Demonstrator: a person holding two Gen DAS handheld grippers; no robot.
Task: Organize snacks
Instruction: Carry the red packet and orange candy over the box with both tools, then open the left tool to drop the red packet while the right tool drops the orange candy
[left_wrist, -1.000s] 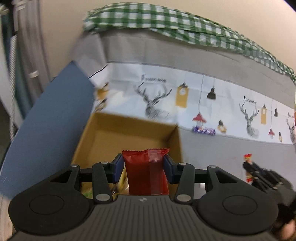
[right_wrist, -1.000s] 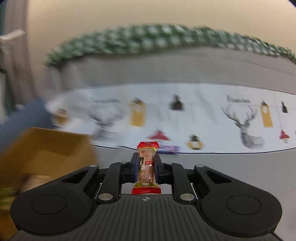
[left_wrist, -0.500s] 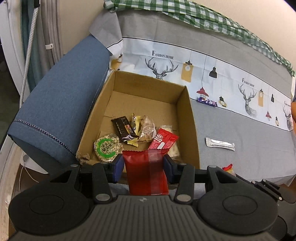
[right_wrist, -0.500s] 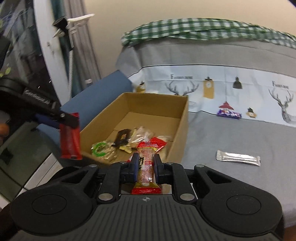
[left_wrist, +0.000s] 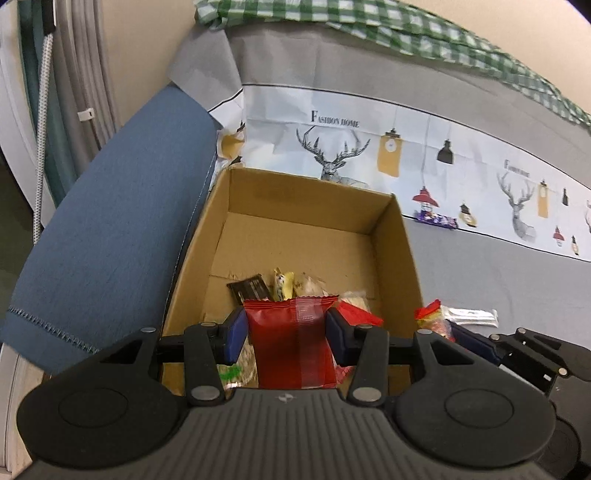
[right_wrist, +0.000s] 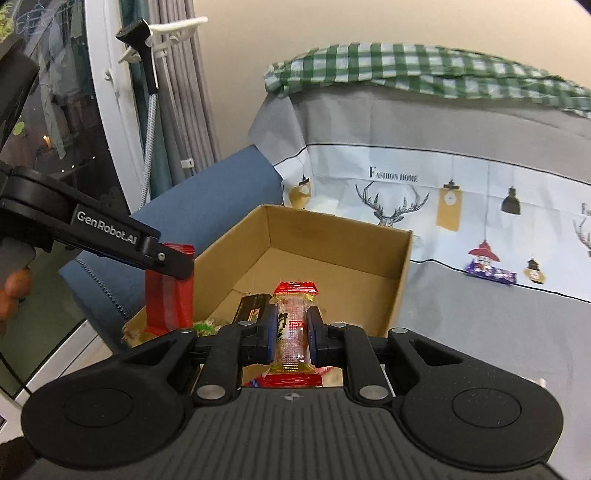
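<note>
While both jaws stay clamped, left gripper on red foil packet, right gripper on clear red-ended candy bar, open brown cardboard box fills centre frame directly below both.

We are holding our left gripper tipped down, its two blue pads squeezing a red packet. We are pinching a thin see-through snack tight in our right gripper.
</note>
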